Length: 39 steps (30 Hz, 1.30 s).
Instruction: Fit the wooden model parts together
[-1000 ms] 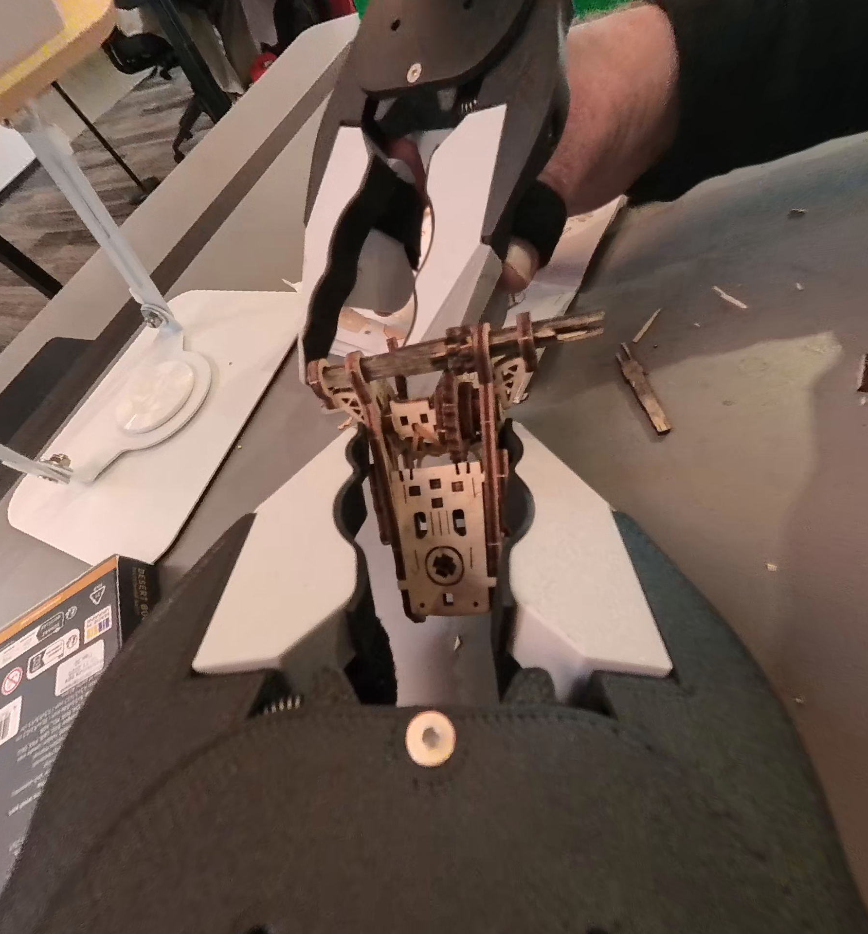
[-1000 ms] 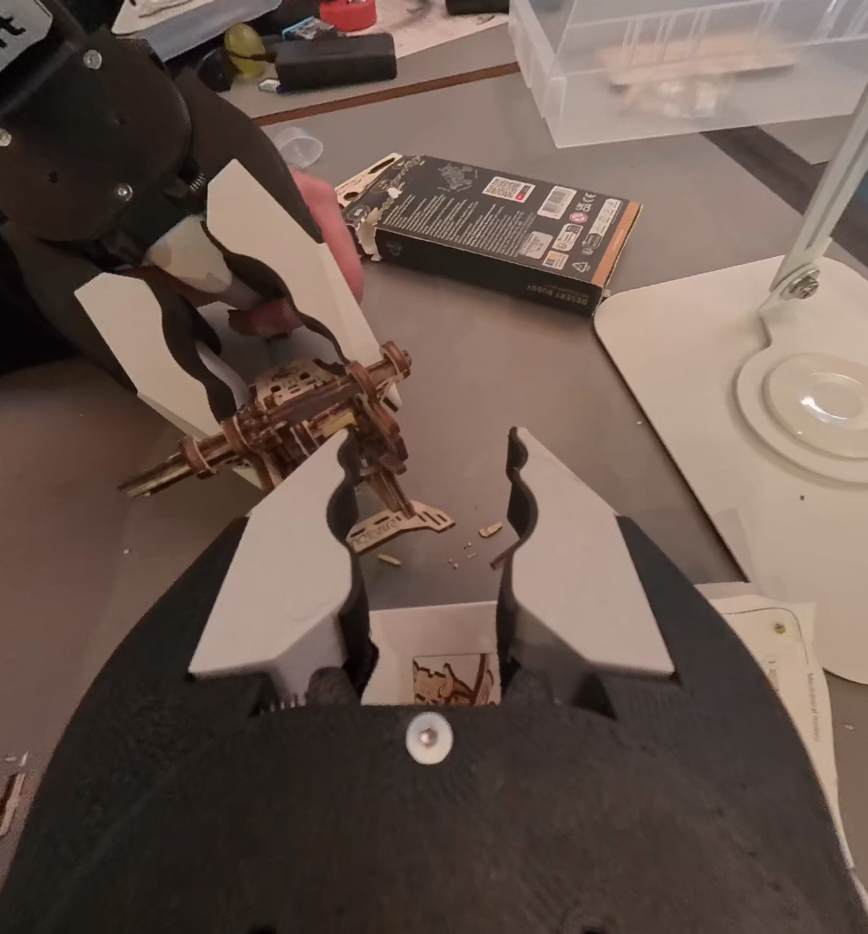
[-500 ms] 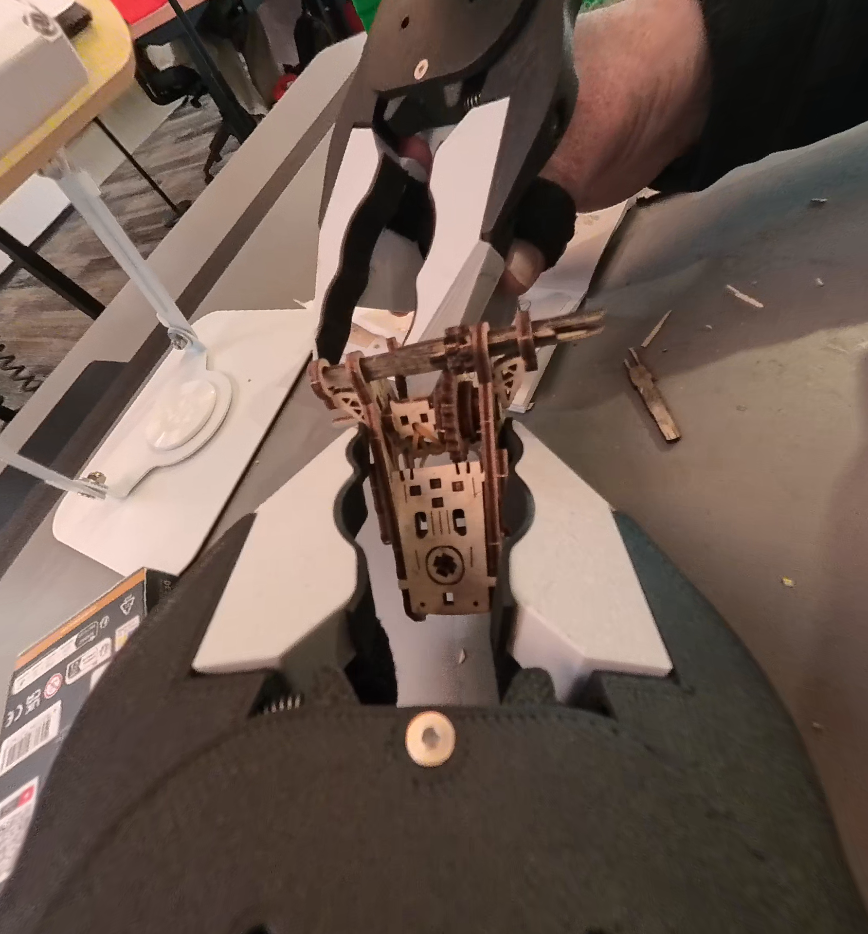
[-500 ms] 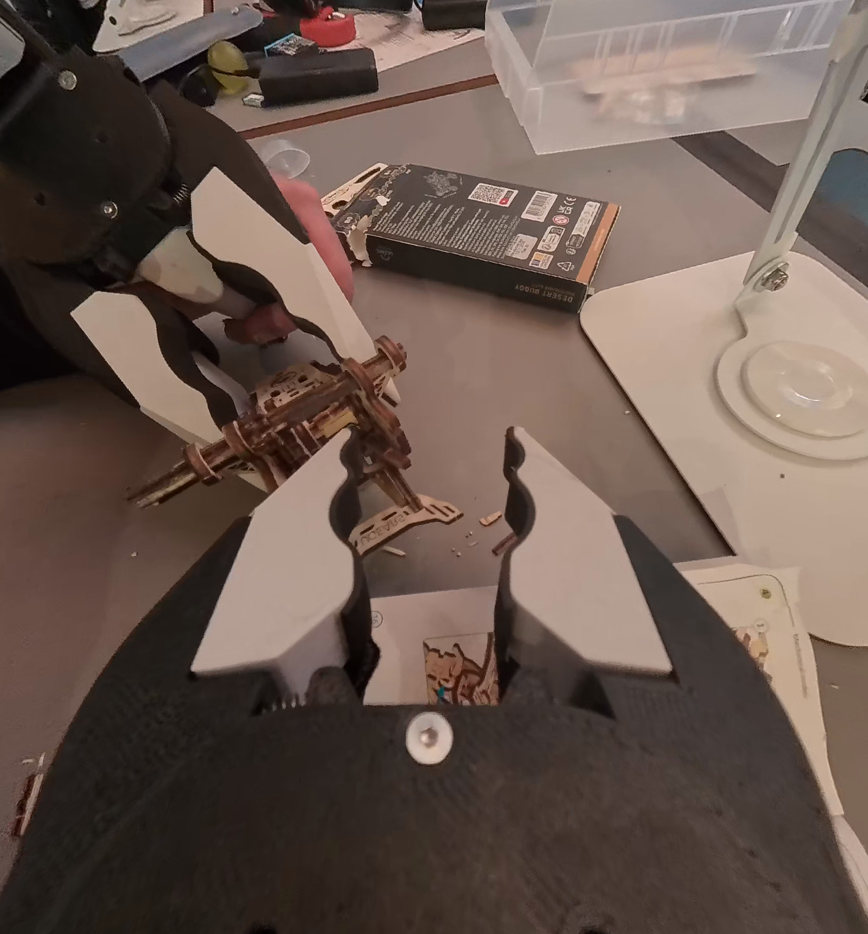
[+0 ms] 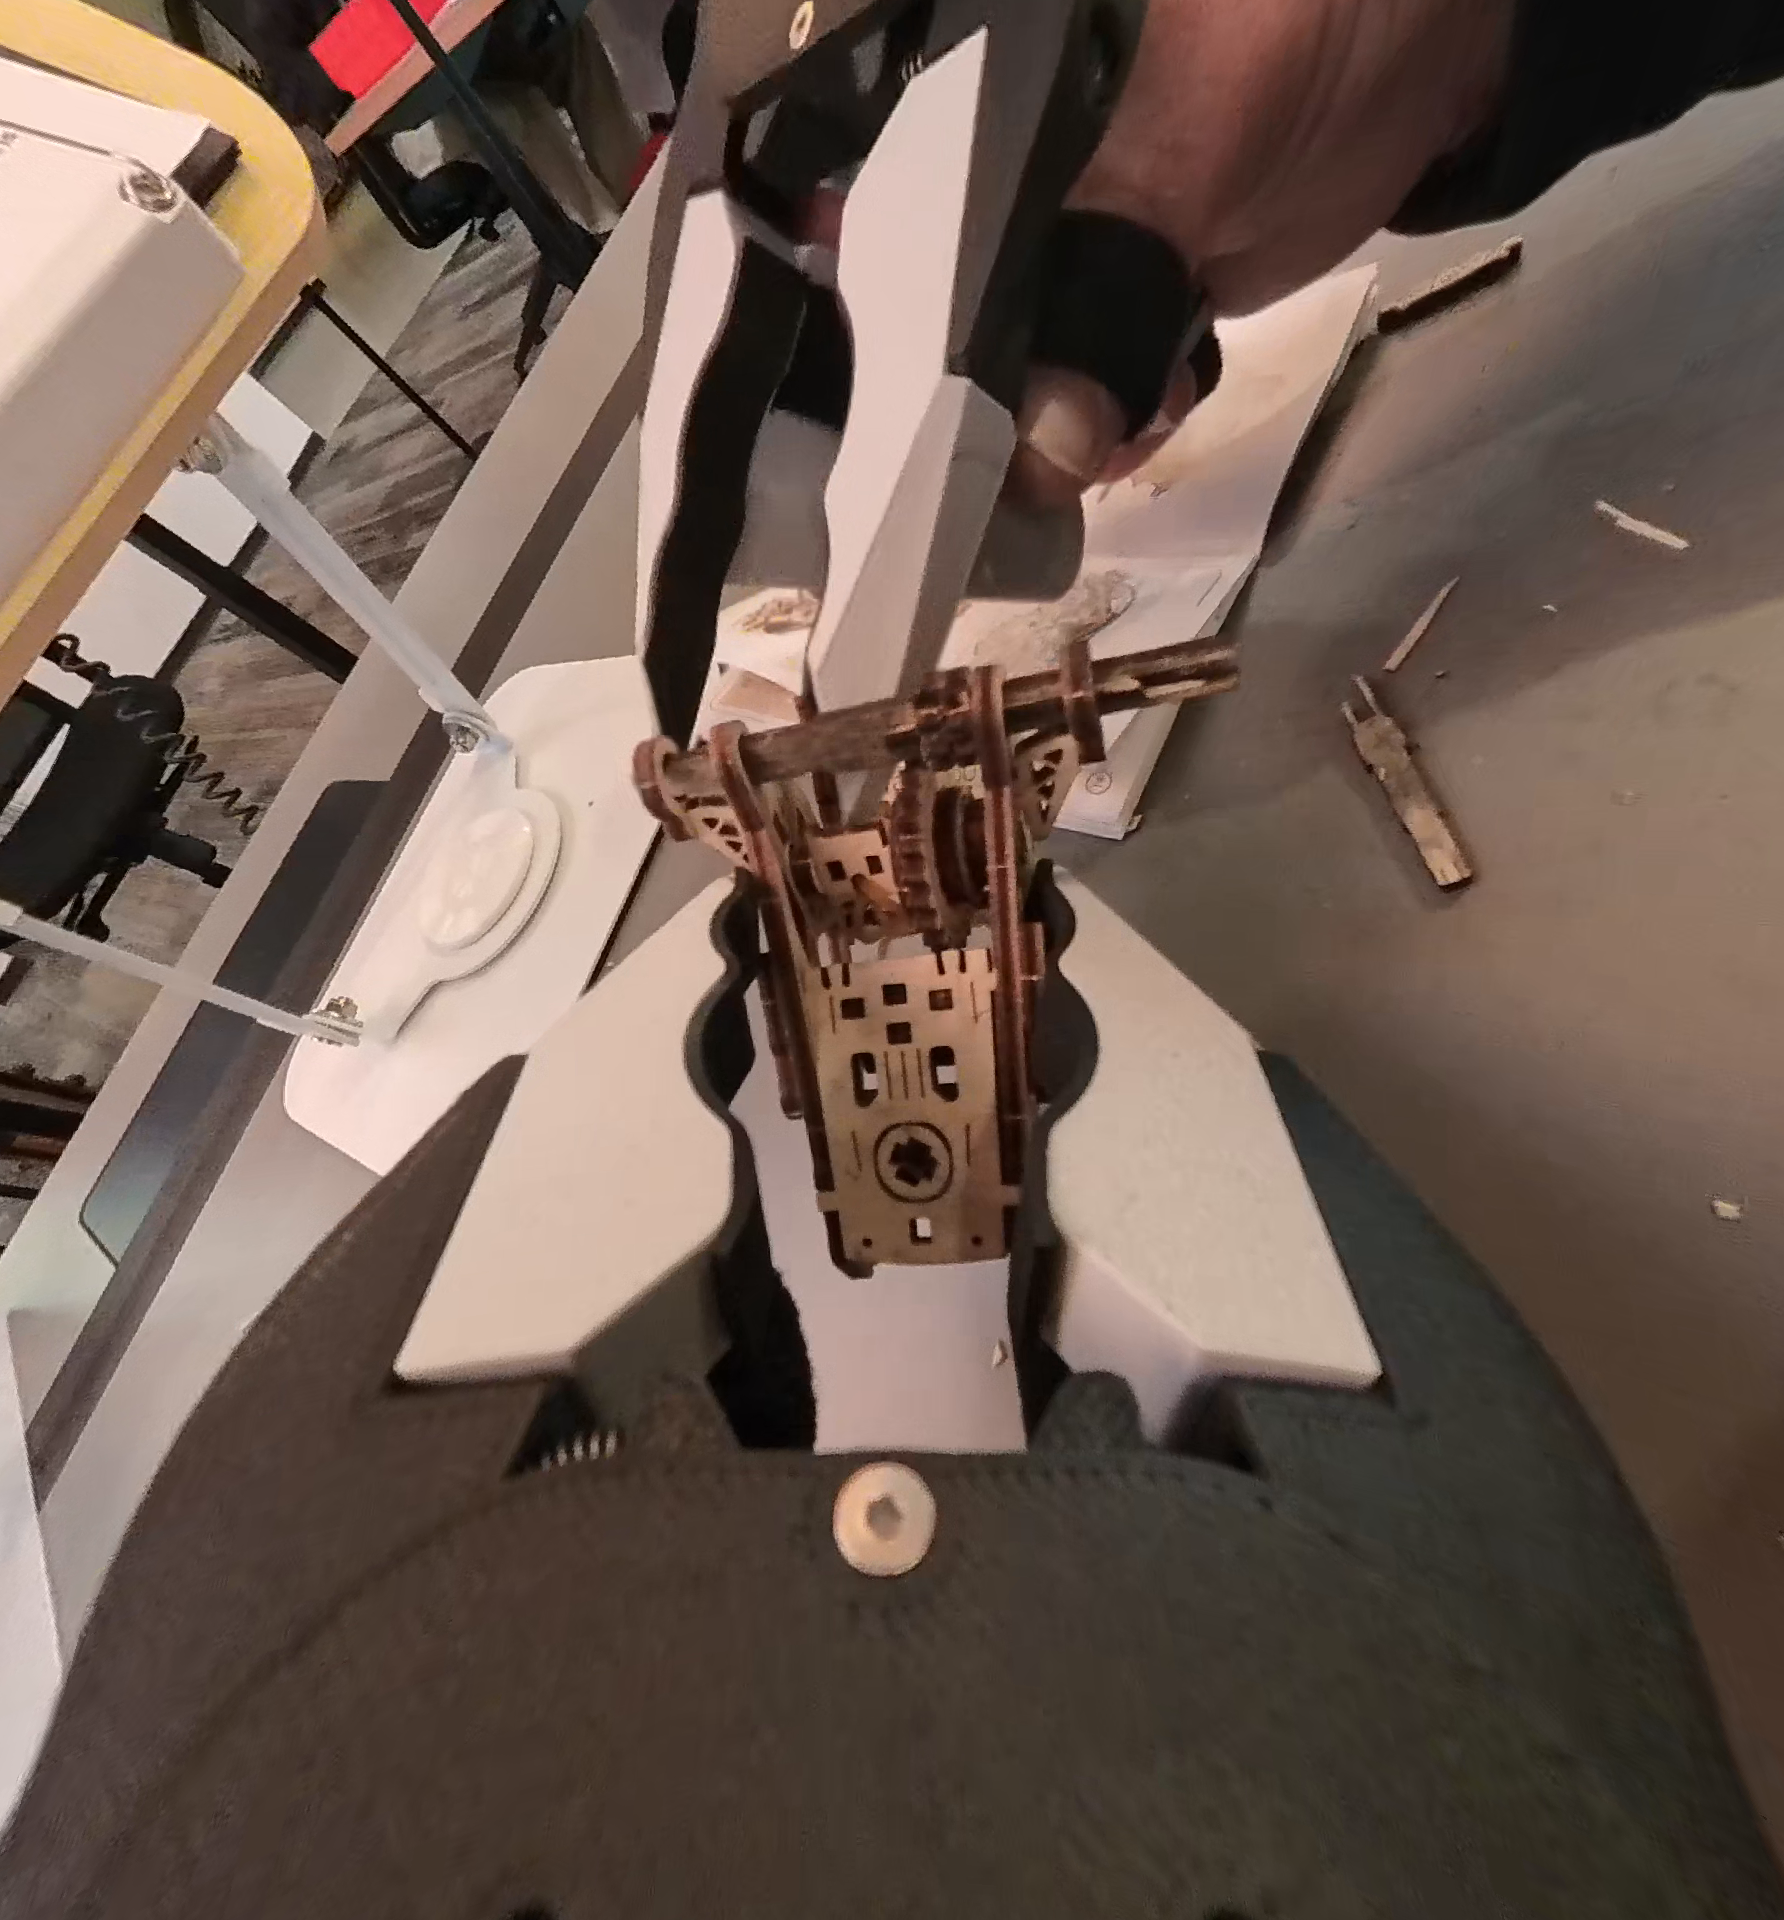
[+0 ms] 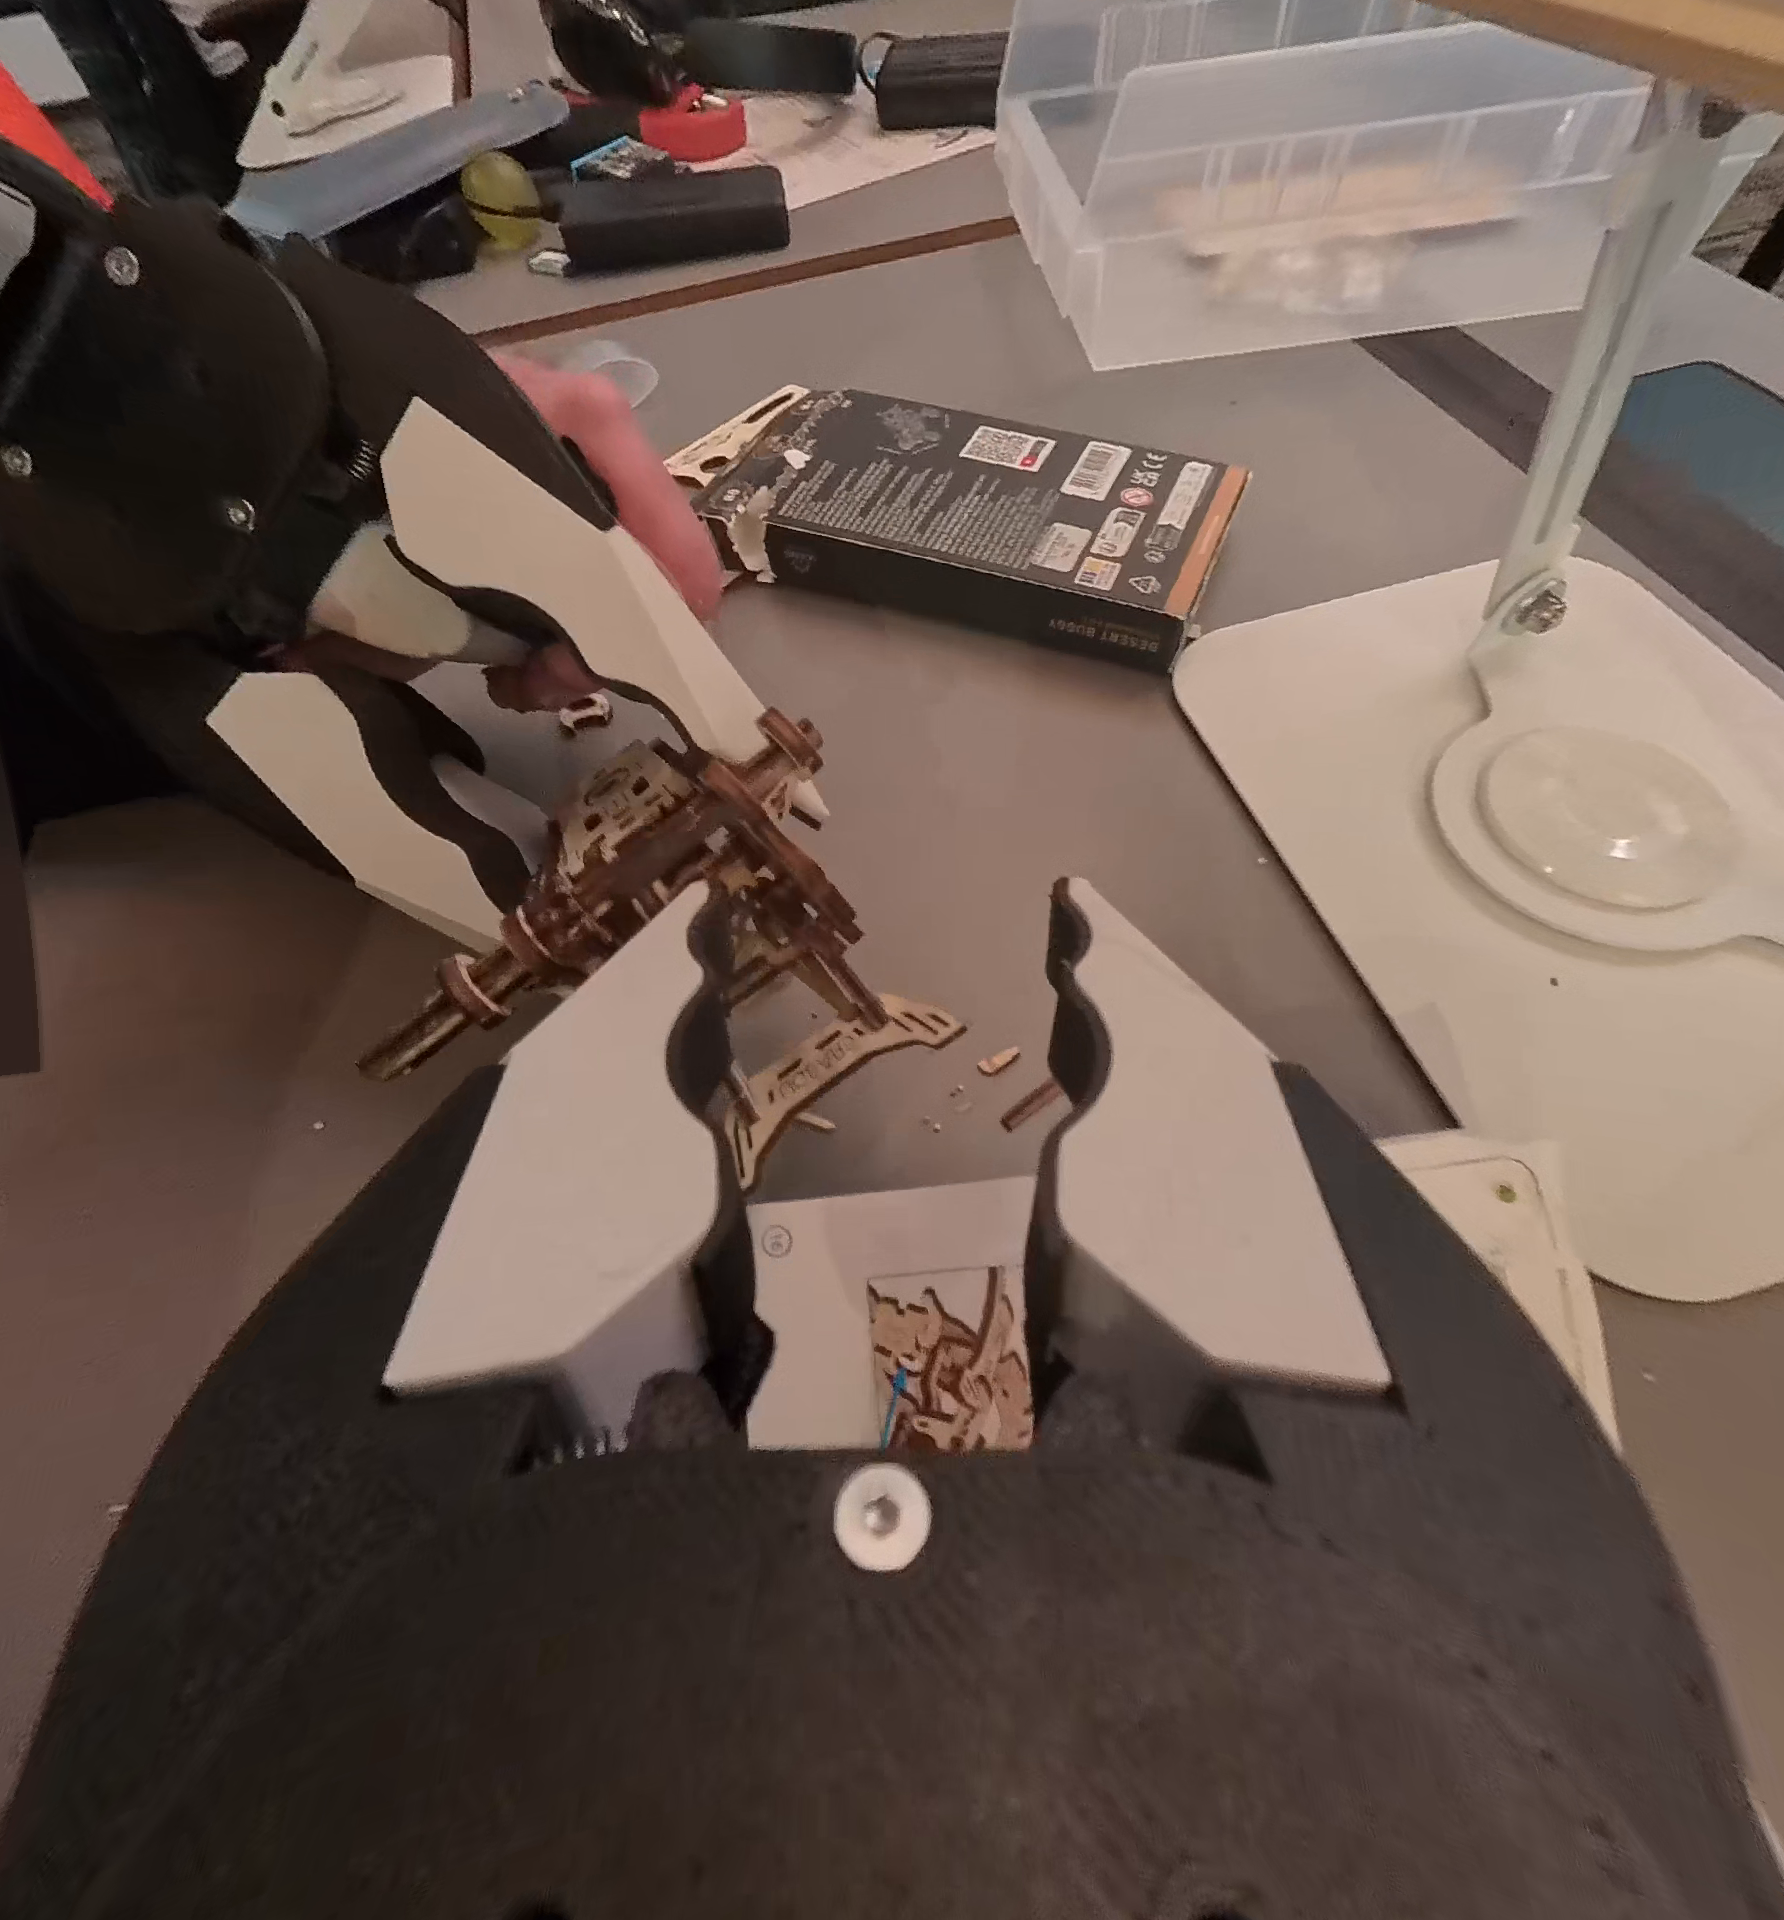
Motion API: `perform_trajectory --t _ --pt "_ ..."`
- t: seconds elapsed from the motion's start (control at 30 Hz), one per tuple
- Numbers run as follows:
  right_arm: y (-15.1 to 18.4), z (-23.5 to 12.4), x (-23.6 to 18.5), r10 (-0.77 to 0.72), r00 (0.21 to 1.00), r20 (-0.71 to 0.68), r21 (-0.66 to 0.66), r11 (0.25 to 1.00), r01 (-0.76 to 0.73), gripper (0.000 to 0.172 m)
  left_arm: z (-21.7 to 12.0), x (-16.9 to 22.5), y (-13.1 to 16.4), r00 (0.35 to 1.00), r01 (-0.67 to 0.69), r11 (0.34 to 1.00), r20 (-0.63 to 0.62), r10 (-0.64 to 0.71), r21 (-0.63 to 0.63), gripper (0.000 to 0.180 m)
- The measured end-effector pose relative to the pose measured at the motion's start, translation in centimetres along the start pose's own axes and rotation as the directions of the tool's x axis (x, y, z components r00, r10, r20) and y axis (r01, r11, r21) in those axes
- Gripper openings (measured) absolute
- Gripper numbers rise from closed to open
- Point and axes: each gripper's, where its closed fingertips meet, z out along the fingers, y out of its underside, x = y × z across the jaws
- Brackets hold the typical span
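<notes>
In the left wrist view my left gripper (image 5: 893,894) is shut on a wooden model (image 5: 909,1049). Both pads press its side plates, and its crosswise axle (image 5: 929,727) sticks out past the fingertips. The right gripper (image 5: 753,696) comes in from above, its fingertips just behind that axle. In the right wrist view my right gripper (image 6: 883,904) is open with nothing between the pads. The left gripper (image 6: 618,831) holds the model (image 6: 649,883) tilted over the grey table (image 6: 971,779). A flat curved wooden piece (image 6: 846,1049) lies at the model's lower end; I cannot tell whether it is joined.
A black cardboard box (image 6: 981,530) lies beyond the model. A white lamp base (image 6: 1490,935) stands at the right, a clear plastic bin (image 6: 1283,177) at the back. An instruction sheet (image 6: 898,1309) lies under my right gripper. Wood scraps (image 5: 1407,800) are scattered on the table.
My left gripper has tilted with the model still held. My right gripper's jaws have opened a little, and its fingertips stand closer to the model's axle.
</notes>
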Motion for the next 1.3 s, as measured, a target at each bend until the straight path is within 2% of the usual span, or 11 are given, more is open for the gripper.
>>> perform_trajectory --t 0.13,0.27,0.4,0.47,0.57,0.67,0.8,1.3 --pt "0.3 0.2 0.0 0.008 1.000 -0.003 -0.001 1.000 -0.008 0.058 0.0 0.0 0.1 1.000 0.004 1.000 -0.004 -0.004 0.003 0.050" --pt "-0.2 -0.9 -0.1 -0.057 0.998 0.009 0.021 0.998 0.057 0.053 0.0 0.2 0.0 1.000 0.019 1.000 -0.017 -0.019 0.009 0.050" --pt "-0.6 -3.0 -2.2 -0.177 0.970 0.169 0.042 0.984 0.172 0.049 -0.5 0.0 -0.6 0.997 0.073 0.996 -0.039 -0.071 0.060 0.050" --pt "0.7 -2.9 -2.6 -0.224 0.952 0.207 -0.030 0.972 0.235 0.060 -0.6 0.0 -0.9 0.994 0.097 0.992 -0.057 -0.093 0.082 0.050" --pt "0.8 -1.8 -3.9 -0.263 0.934 0.242 -0.035 0.960 0.279 0.071 -0.7 0.6 -1.5 0.991 0.104 0.989 -0.096 -0.094 0.109 0.050" --pt "1.5 -0.6 -4.7 -0.312 0.911 0.269 -0.056 0.940 0.338 0.055 -0.5 1.2 -1.4 0.991 0.086 0.992 -0.111 -0.075 0.094 0.050" --pt "1.3 -0.7 -5.1 -0.332 0.902 0.276 -0.015 0.937 0.349 0.049 -0.7 1.4 -1.6 0.989 0.091 0.989 -0.129 -0.076 0.116 0.050" --pt "2.6 -0.5 -5.4 -0.355 0.890 0.286 -0.040 0.924 0.381 0.044 -0.3 2.5 -0.8 0.973 0.138 0.987 -0.199 -0.119 0.086 0.048"
